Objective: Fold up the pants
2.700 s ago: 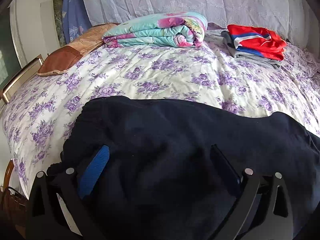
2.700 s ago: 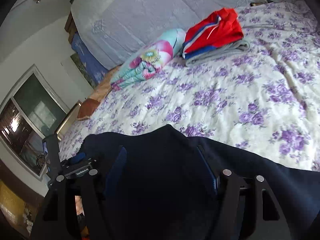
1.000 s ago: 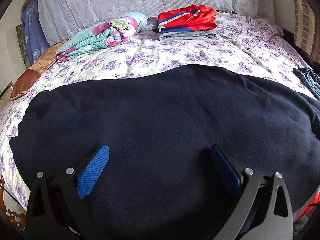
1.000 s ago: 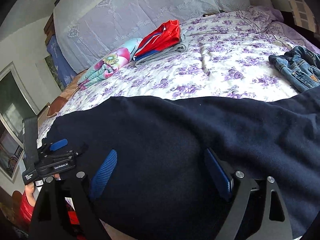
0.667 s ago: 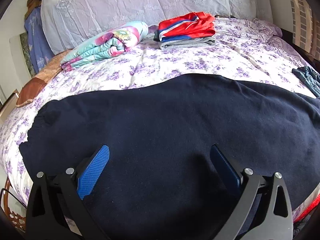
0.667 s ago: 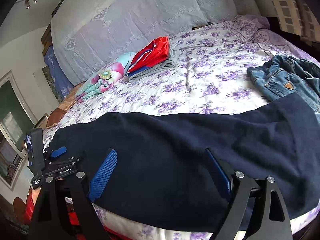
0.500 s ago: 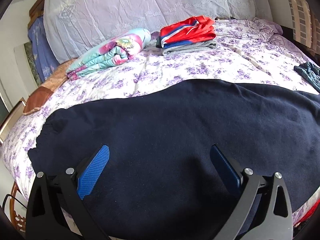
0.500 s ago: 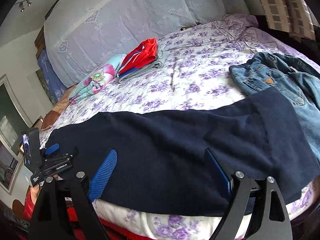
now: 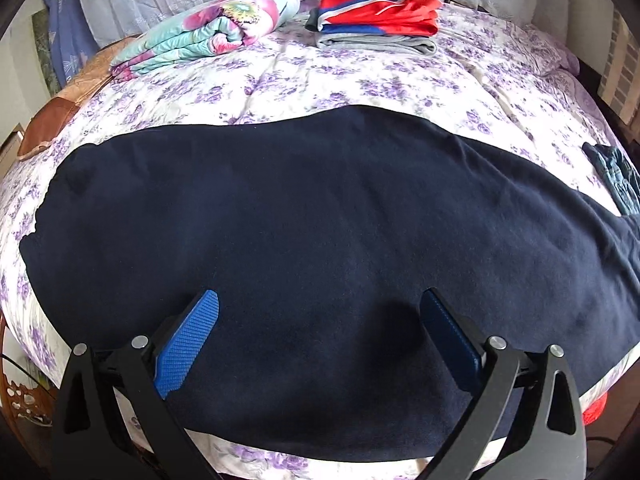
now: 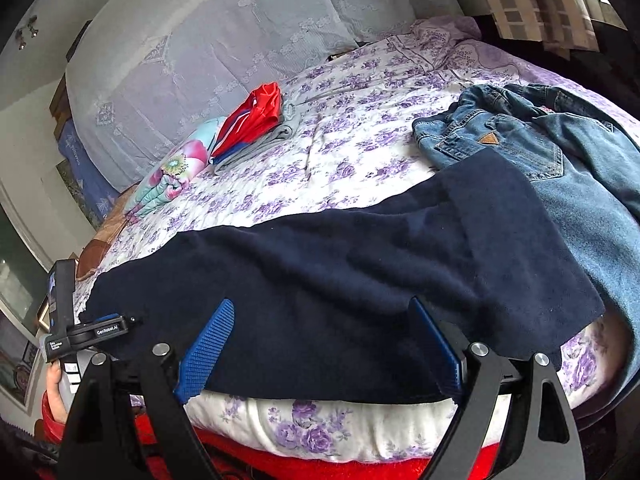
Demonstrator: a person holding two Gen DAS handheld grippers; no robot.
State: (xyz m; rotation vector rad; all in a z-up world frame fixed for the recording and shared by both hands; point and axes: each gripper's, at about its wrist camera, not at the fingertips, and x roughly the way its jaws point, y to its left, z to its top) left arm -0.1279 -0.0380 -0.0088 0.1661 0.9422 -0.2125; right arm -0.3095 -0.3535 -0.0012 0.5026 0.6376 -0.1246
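Navy pants (image 9: pixel 320 216) were laid flat across a floral bed (image 9: pixel 280 80).
Both the left hand-held gripper (image 9: pixel 318 340) and the right hand-held gripper (image 10: pixel 320 344) were held spread above them, nothing pinched.

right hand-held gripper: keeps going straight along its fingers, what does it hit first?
Most likely the dark navy fleece pants spread flat on the purple-flowered bedspread. The right hand-held gripper is open and empty, angled down at the pants' near edge. Depth is unclear, so the contact point is a guess.
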